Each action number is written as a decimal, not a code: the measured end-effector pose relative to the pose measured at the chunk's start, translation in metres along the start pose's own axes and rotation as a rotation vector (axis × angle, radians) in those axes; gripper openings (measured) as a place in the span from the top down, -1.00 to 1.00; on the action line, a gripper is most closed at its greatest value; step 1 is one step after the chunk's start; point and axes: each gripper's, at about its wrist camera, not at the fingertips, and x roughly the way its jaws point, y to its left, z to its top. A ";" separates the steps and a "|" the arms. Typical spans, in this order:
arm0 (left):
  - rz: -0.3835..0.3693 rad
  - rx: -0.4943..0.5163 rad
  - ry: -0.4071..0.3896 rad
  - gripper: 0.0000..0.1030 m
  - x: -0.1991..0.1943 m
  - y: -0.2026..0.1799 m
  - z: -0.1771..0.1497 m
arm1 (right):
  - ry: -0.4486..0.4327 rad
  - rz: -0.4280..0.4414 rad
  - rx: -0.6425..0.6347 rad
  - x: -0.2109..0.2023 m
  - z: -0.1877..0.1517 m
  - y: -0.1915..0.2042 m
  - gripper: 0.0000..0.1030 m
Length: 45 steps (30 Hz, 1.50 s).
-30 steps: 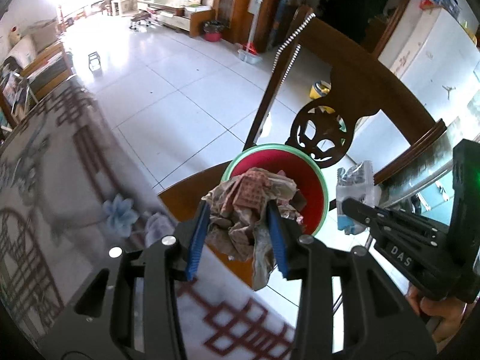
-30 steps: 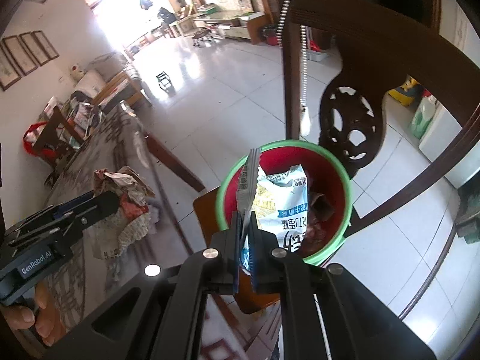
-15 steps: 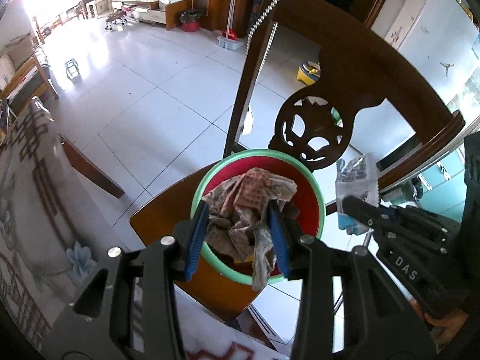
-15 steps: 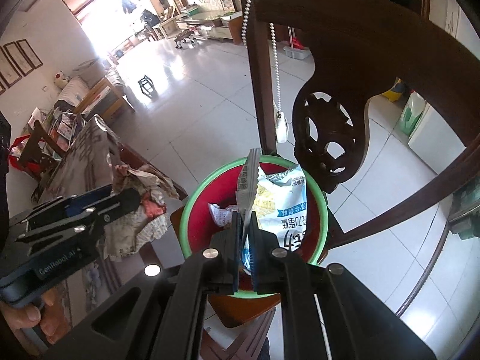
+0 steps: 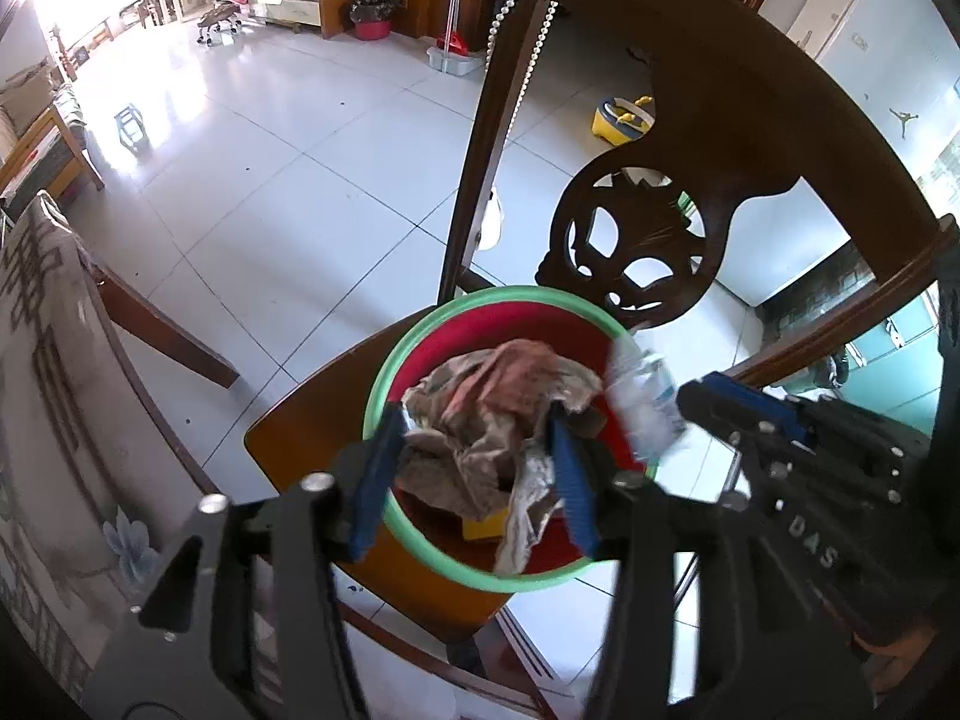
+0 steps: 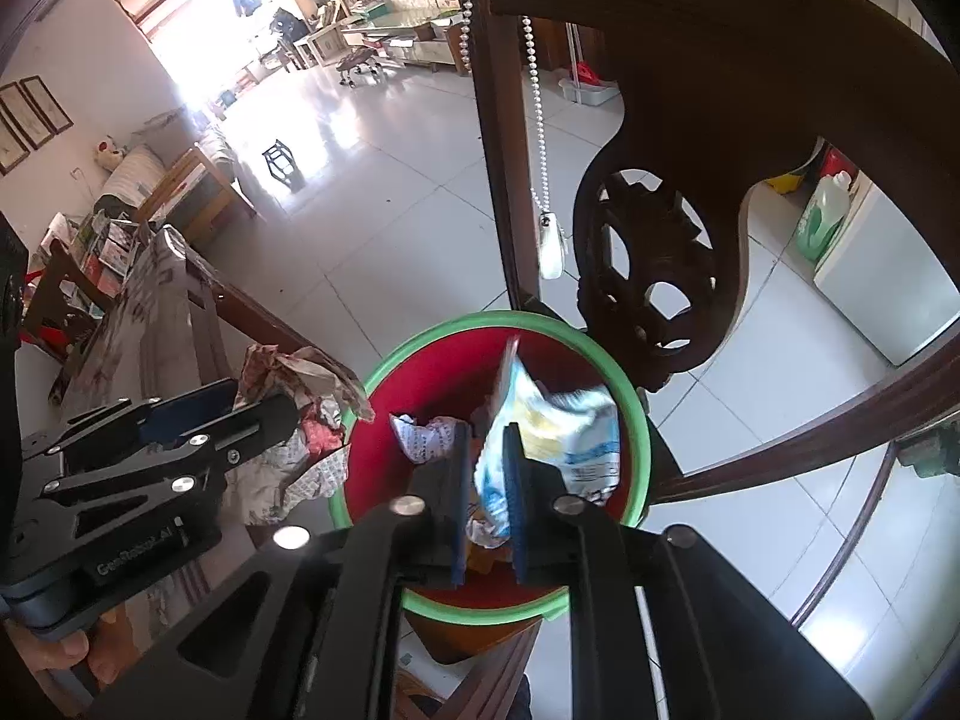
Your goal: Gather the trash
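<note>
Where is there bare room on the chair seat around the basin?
A bare strip of chair seat lies left of the red basin, toward the table edge. It is crowded over the basin: the left gripper with crumpled paper, the right gripper with a snack bag, both opening.

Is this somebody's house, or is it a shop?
Most likely a home's living and dining room. A carved wooden chair holds a red bin with a green rim, a sofa stands on the white tiled floor, and framed pictures hang on the wall.
</note>
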 end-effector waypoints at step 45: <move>0.473 -0.396 -0.749 -0.91 -0.440 0.201 -0.279 | -0.633 0.120 -0.374 -0.230 -0.170 0.341 -0.87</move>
